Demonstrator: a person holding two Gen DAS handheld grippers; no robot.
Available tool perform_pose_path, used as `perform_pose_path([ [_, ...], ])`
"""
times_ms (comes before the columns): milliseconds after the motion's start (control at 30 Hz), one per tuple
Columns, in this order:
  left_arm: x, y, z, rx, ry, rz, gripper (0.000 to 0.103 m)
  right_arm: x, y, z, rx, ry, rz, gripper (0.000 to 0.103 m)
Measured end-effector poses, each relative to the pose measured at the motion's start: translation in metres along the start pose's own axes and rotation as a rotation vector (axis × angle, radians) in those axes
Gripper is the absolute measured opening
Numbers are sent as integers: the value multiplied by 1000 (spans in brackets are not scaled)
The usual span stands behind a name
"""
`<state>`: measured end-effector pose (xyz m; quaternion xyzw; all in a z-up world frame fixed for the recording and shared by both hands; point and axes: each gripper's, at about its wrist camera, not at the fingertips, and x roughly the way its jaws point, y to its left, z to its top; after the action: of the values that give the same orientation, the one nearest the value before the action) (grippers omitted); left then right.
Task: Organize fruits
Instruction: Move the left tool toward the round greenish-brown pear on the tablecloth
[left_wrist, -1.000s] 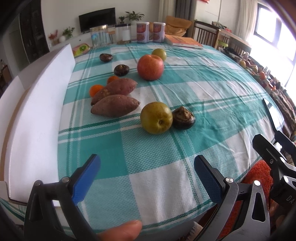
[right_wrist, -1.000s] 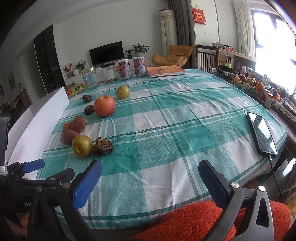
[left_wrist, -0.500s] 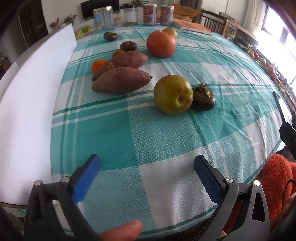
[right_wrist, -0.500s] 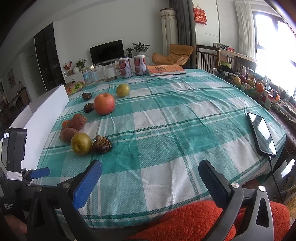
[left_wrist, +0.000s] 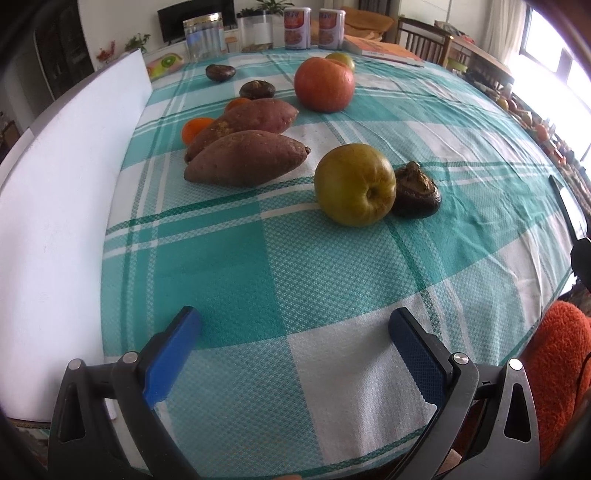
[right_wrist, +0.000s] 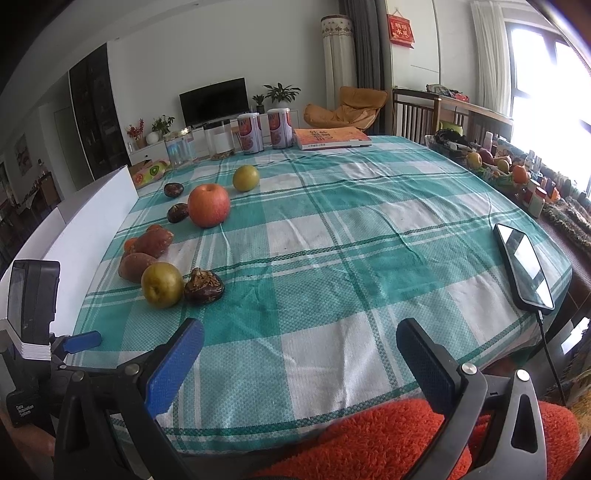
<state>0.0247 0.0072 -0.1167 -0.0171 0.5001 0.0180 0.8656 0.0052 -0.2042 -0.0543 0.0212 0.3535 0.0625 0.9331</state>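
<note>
Table: the teal-and-white checked tablecloth (right_wrist: 332, 258) carries all the produce, loose along its left side beside a white foam board (left_wrist: 66, 206); no bowl or tray for sorting shows.
Progress: I judge the task barely begun, since nothing is gathered or gripped and every piece is left to place.
Sweet potatoes: two reddish-brown sweet potatoes (left_wrist: 247, 158) lie touching, one behind the other, with two small orange tangerines (left_wrist: 195, 127) tucked at their far side.
Red apple: a large red apple (left_wrist: 325, 88) sits further back, a small yellow-green fruit (right_wrist: 245, 178) behind it.
Green apple: a round olive-green apple (left_wrist: 354, 184) is nearest the left gripper, touching a dark shrivelled brown fruit (left_wrist: 415, 192) on its right.
Dark fruits: two small dark purple round fruits (right_wrist: 173, 190) rest near the back, well apart from the front pair.
Left gripper: the left gripper (left_wrist: 293, 328) has its blue fingers spread wide, holding nothing, low over the cloth and short of the green apple.
Right gripper: the right gripper (right_wrist: 299, 339) is likewise spread and holds nothing, at the near table edge.
Change: against the earlier frames, the left gripper has pushed forward and the green apple looms larger; the right gripper has hardly shifted.
</note>
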Motion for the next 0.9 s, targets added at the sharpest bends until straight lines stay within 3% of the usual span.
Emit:
perform_pose_path([
  [200,-1,-1,-1,-4,-21,-2,103,0,1,0,-2,1,-3,103],
  [433,2,0,6,26,13,-27,102,0,1,0,0,2,0,103],
  [700,0,6,14,9,19,-155,101,0,0,0,0,2,0,103],
  [900,-5,4,30,21,-33,-268,100,0,1,0,3,1,4,103],
])
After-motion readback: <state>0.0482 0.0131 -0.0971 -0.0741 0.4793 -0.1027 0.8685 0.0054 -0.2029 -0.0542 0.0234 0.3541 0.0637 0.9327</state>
